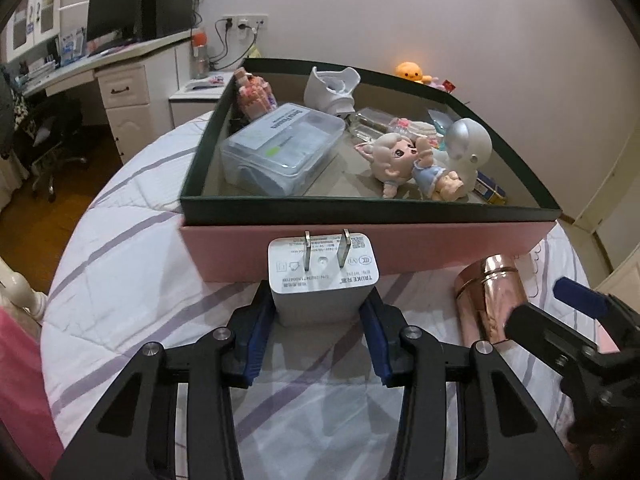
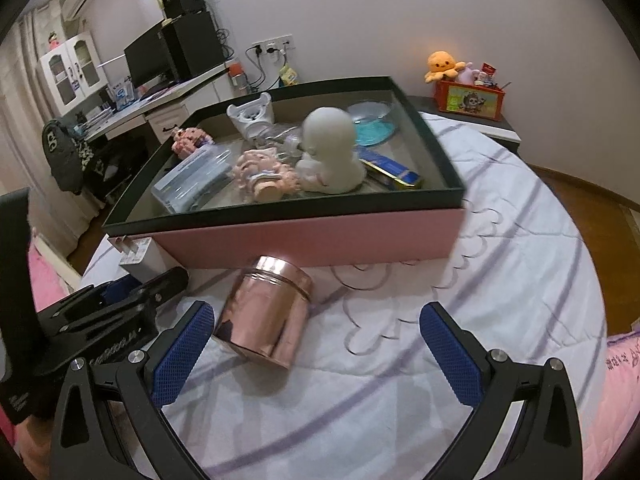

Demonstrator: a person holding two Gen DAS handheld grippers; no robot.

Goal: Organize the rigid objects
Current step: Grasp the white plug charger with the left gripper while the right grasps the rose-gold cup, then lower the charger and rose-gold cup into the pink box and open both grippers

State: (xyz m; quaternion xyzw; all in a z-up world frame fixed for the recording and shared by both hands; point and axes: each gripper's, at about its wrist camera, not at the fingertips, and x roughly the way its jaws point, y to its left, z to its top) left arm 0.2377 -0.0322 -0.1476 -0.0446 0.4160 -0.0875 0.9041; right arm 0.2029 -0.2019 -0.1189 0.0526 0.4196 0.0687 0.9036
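A white wall charger (image 1: 322,280) with two metal prongs stands on the striped quilt, close in front of the pink box (image 1: 440,244). My left gripper (image 1: 318,320) is shut on its lower sides, blue pads against both flanks. A shiny rose-gold tin (image 2: 266,312) lies tilted on the quilt to the charger's right. My right gripper (image 2: 320,344) is open; the tin sits just ahead of its left finger (image 2: 180,356), apart from the right one. In the right wrist view the charger (image 2: 140,256) and left gripper (image 2: 120,292) show at the left.
The dark-rimmed box (image 2: 280,212) holds a clear plastic case (image 1: 280,152), a doll (image 1: 408,164), a white figure (image 1: 468,148), a pink brick model (image 1: 254,94) and more. A desk with a monitor (image 1: 112,16) is far left, a toy crate (image 2: 468,100) far right.
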